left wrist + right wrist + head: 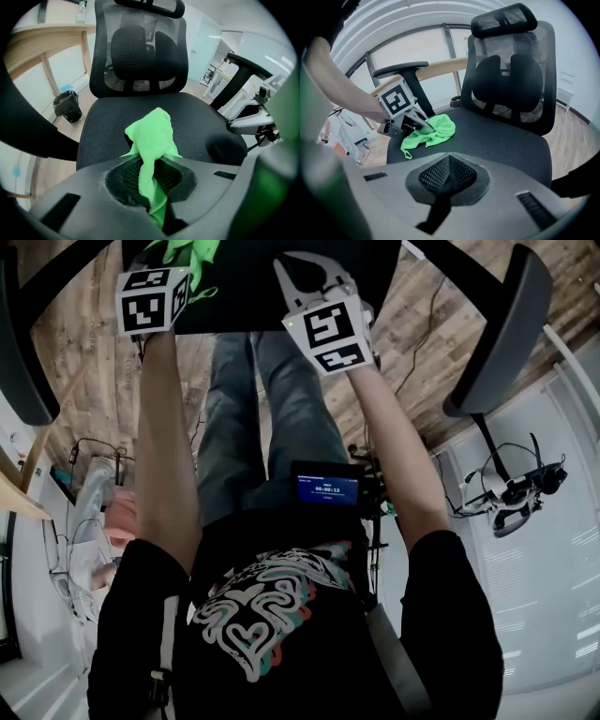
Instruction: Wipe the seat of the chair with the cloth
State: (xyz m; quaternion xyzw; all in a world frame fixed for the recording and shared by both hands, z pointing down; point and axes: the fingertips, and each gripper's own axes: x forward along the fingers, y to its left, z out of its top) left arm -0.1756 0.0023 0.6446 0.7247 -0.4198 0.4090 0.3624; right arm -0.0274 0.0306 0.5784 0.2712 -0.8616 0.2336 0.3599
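The person (281, 615) stands right at the front edge of the chair (511, 93), and a small screen (327, 488) at the waist glows blue (its digits are too small for me to read with any certainty). The only other markings are the black-and-white squares on each gripper's cube (153, 298); no brand shows anywhere.

The left gripper (151, 185) has its claw clamped on a bright green cloth (152, 133), which is pinched in the middle of the pads. From that pinch the cloth runs straight away from the claw, with its long axis toward the backrest (140, 51). It ends in a bunched lump resting on the black seat (201, 117), on the person's left half and toward the front. Seen from the right gripper view, a thin looped tail of it trails back toward the seat's front edge.

The right gripper (448, 164) hangs over the front of the seat, apart from the left one, with its claw closed together and nothing in it.

Beyond the seat, the mesh backrest and the headrest (504, 18) rise upright, with an armrest (401, 69) on either side. Farther off, a wooden counter (47, 35) carries a bottle (80, 11). A black-bagged bin (68, 105) stands on the floor (574, 124) near the counter's leg.
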